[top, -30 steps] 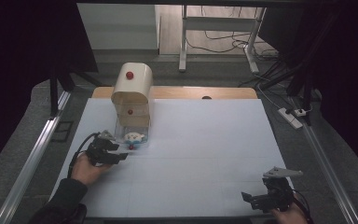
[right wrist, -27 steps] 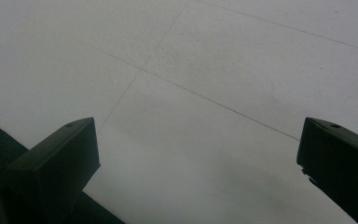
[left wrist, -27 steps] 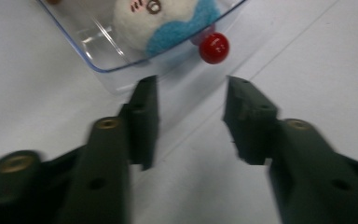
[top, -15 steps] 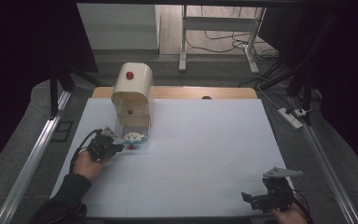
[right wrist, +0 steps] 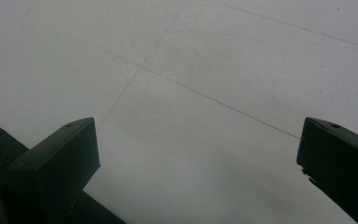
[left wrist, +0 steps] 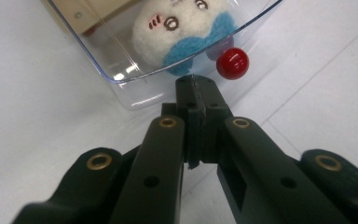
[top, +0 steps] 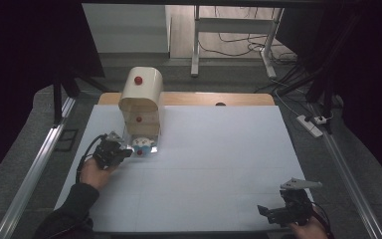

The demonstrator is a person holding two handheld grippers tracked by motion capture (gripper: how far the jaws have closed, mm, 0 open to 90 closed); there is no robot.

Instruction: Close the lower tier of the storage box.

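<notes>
The clear plastic drawer [left wrist: 135,70] is pulled out at the foot of the small cream cabinet [top: 142,102], on the left half of the white worktop [top: 214,159]. A red ball knob [left wrist: 232,63] sits on the drawer's front wall. Inside the drawer lies a soft toy [left wrist: 182,32], white with a small face and a blue lower part; through the clear wall you see it pressed close to the front corner.

Your left gripper [left wrist: 196,86] points at that front wall, its tip just below the drawer's rim and just beside the red knob, which stands a little to the right of the tip in the left gripper view. The jaws are pressed together with nothing between them; they have just closed, and the knob is outside them. Whether the tip touches the plastic you cannot tell. In the high view your left gripper [top: 124,149] sits just left of the drawer, with your hand and dark sleeve running back toward the near left corner of the worktop.

The cabinet carries two more red knobs, one on its rounded top and one on a closed drawer above.

Your right gripper [top: 273,213] rests well apart from all this, at the near right edge of the worktop. Its jaws stand wide apart over bare white surface, holding nothing.
</notes>
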